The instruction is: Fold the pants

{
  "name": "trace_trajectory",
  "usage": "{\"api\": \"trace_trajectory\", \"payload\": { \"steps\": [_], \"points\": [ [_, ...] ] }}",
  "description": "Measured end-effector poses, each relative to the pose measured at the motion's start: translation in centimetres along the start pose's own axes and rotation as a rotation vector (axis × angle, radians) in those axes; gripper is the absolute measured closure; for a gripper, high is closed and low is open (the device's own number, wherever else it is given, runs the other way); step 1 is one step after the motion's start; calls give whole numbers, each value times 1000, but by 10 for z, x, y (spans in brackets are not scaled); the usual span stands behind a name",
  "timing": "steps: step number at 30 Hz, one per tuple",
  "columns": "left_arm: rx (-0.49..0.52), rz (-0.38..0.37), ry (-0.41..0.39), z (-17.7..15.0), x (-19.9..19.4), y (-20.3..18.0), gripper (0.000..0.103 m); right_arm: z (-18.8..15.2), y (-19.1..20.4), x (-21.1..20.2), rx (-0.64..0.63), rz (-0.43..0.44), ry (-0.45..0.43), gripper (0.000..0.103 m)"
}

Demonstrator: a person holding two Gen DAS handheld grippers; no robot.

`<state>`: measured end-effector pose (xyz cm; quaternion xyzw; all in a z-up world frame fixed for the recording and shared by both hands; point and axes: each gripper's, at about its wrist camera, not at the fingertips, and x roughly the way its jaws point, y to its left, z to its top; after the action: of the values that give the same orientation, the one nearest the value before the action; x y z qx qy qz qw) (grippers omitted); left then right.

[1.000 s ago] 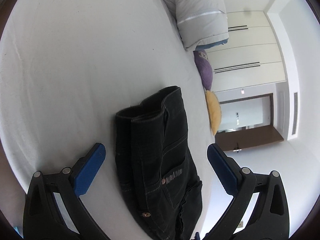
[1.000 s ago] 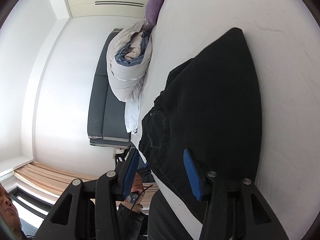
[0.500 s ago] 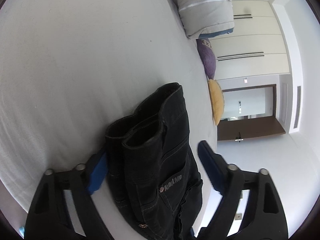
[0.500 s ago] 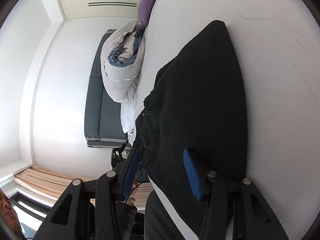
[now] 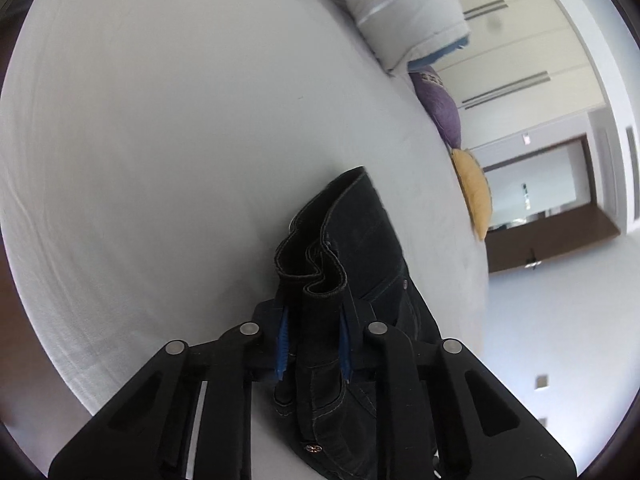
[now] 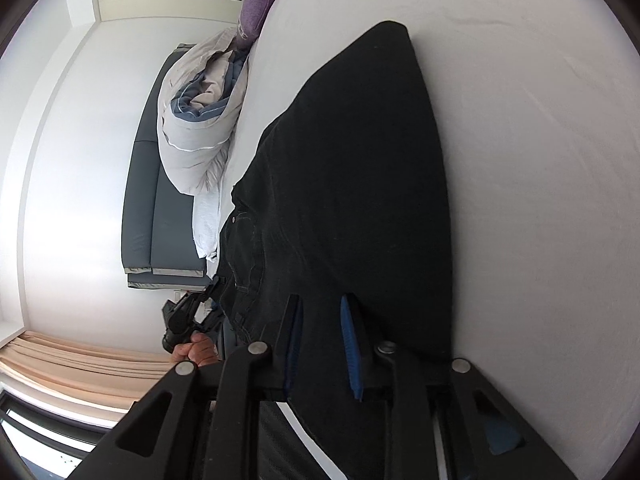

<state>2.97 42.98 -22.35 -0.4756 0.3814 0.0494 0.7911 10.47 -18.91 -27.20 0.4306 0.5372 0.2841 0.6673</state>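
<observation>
Black denim pants (image 5: 360, 248) lie folded on the white bed sheet (image 5: 180, 120). My left gripper (image 5: 312, 316) is shut on the bunched waistband end of the pants, which stands up between the blue pads. In the right wrist view the pants (image 6: 360, 160) stretch away as a long dark fold. My right gripper (image 6: 320, 332) is shut on the near edge of that fold. The left gripper (image 6: 188, 312) and the hand holding it show at the far end of the pants in the right wrist view.
A rolled grey duvet (image 5: 404, 12) lies at the head of the bed, with a purple cushion (image 5: 438, 100) and a yellow cushion (image 5: 476, 196) beside it. A grey sofa (image 6: 148, 200) stands by the wall. Wardrobe doors (image 5: 516, 48) and a doorway (image 5: 540, 196) lie beyond the bed.
Both grippers have closed on the pants. The left one moved forward onto the waistband end and bunched it up; the right one closed on the fold edge.
</observation>
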Motion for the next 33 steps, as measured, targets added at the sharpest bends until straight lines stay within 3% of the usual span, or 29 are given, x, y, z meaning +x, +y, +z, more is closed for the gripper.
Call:
{"api": "trace_trajectory", "payload": {
  "steps": [7, 10, 13, 14, 16, 17, 18, 21, 24, 33],
  "points": [
    [168, 44, -47, -11, -15, -64, 89, -2, -4, -1, 6, 9, -8, 83],
    [320, 57, -72, -34, -22, -116, 90, -2, -5, -1, 6, 16, -9, 83],
    [550, 35, -78, -82, -25, -189, 90, -2, -7, -1, 7, 30, -8, 83],
    [677, 27, -68, -114, -22, -221, 90, -2, -7, -2, 9, 40, -7, 80],
    [864, 11, -34, -171, -11, -257, 90, -1, -7, -6, 23, 75, -12, 66],
    [943, 10, -20, -197, -4, -267, 90, -1, -6, -11, 27, 101, -23, 51],
    [1028, 10, 7, -229, 6, -275, 90, 0, -3, -17, 26, 131, -44, 36],
    [1129, 13, 118, -293, 39, -270, 90, 3, 2, -35, 23, 169, -85, 14],
    [1183, 55, 158, -327, 59, -260, 90, 11, 0, -49, 26, 160, -99, 13],
    [1410, 147, 51, -369, 55, -259, 90, 19, 16, -36, 7, 152, -45, 13]
  ]
}}
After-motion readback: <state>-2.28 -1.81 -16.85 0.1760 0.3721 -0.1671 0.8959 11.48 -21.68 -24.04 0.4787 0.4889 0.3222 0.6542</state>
